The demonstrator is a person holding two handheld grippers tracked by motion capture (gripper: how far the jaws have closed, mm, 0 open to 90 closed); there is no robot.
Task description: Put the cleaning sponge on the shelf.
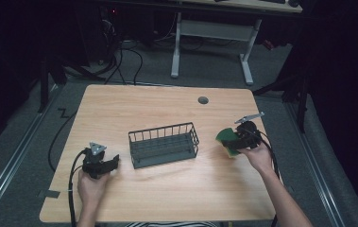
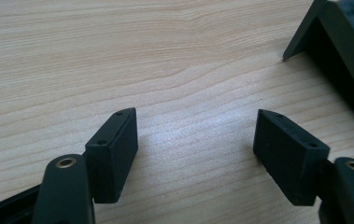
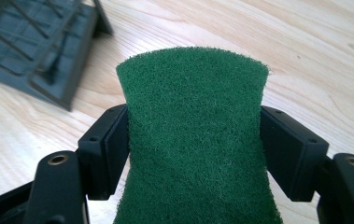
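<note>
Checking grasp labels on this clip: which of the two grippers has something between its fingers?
The right gripper: its fingers squeeze a green sponge by its sides. The left gripper hangs open over bare table.

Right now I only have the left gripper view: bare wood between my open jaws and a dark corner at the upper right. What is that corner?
Observer: It is the wire basket, standing mid-table.
Operator: Is anything in it?
Observer: From the high view it looks empty.
Operator: What is the right gripper doing?
Observer: The right gripper clamps a green sponge; its sides bow in between the pads.
Operator: Where is that, relative to the basket?
Observer: To the basket's right, apart from it, near the table edge.
</note>
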